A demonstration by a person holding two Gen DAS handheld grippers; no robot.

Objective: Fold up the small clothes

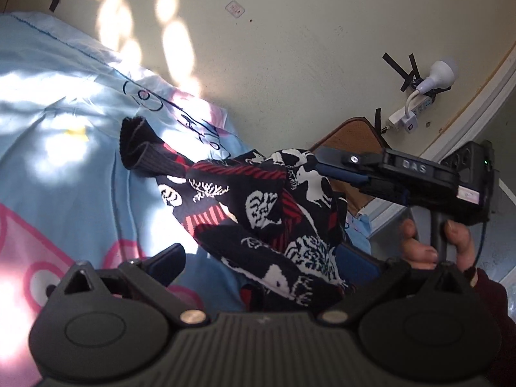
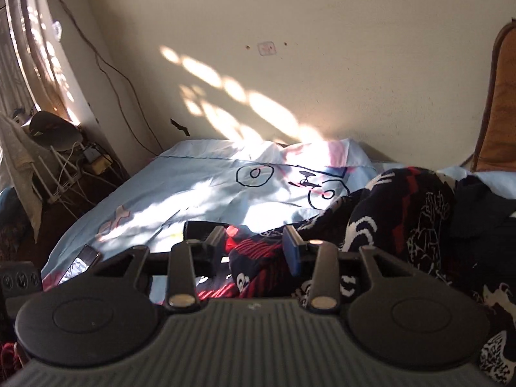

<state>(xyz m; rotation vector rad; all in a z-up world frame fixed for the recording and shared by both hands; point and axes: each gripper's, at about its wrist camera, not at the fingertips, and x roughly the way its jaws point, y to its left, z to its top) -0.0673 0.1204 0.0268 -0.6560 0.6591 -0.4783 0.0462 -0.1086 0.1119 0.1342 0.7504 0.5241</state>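
Your fold has barely begun: the patterned garment (image 1: 258, 213), black with red stripes and white prints, hangs bunched and crumpled between your two tools, with only its dark ribbed cuff (image 1: 142, 148) trailing onto the bed (image 1: 58, 103) ahead of the left hand-held gripper (image 1: 258, 267). No flat layer or clean crease shows yet, so spreading it out and every fold are, by my reading, still to come.

The left hand-held gripper stands wide, one finger out to its left and the other buried under cloth draped over it; you cannot tell whether it pinches anything. The right hand-held gripper (image 2: 258, 245) is partly open with striped fabric lying between its fingers; from the left view its tip sits in the bunched cloth, though a firm pinch is not clear.

Ahead of both lies open sunlit bedsheet. A phone (image 2: 80, 261) rests on the bed just left of the right hand-held gripper, and a wooden headboard (image 1: 351, 135) lies beyond it.
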